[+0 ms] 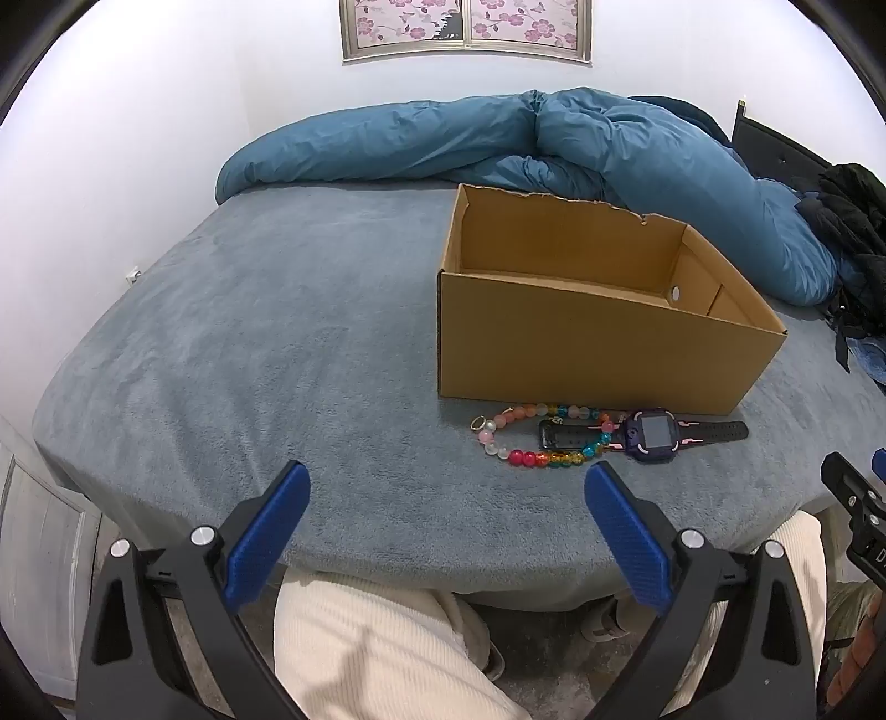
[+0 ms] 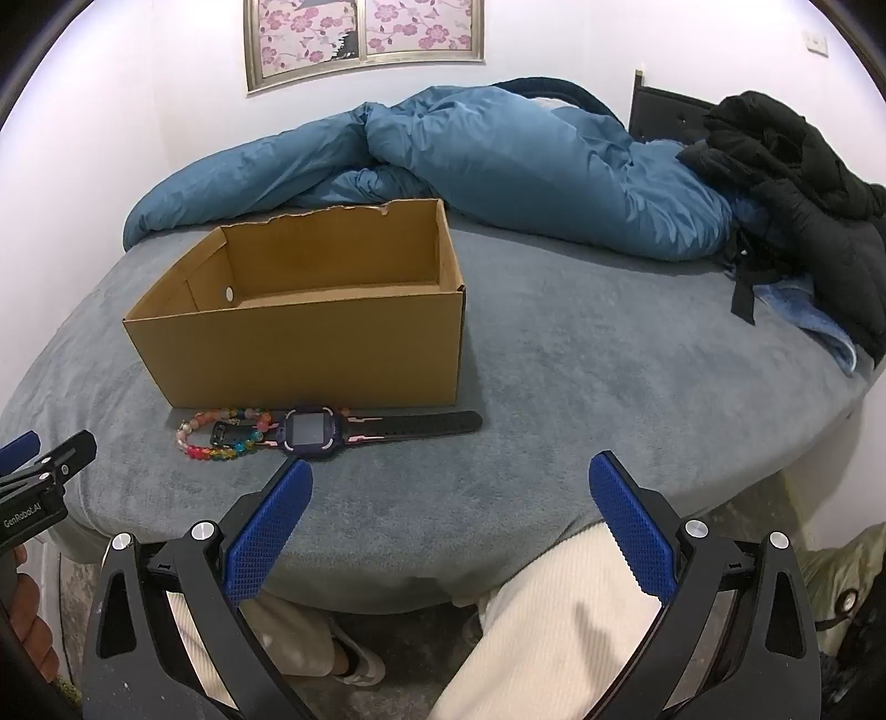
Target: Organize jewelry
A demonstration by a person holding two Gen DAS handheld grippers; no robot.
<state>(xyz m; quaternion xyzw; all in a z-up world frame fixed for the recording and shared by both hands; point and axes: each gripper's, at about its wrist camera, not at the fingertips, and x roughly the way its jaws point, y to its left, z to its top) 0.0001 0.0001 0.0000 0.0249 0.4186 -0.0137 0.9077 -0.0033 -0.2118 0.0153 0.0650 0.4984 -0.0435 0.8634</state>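
A colourful bead bracelet (image 1: 526, 437) and a purple smartwatch with a black strap (image 1: 648, 435) lie together on the grey bed, just in front of an open cardboard box (image 1: 598, 354). The watch strap crosses the bracelet. My left gripper (image 1: 447, 482) is open and empty, short of the jewelry, near the bed's front edge. In the right wrist view the bracelet (image 2: 221, 437), the watch (image 2: 310, 432) and the box (image 2: 310, 349) sit ahead to the left. My right gripper (image 2: 451, 471) is open and empty, near the front edge, right of the watch.
A rumpled blue duvet (image 1: 554, 144) lies behind the box. A black jacket (image 2: 803, 210) is piled at the right of the bed. The person's legs in cream trousers (image 2: 554, 620) are below the bed edge. A framed flower picture (image 2: 365, 39) hangs on the wall.
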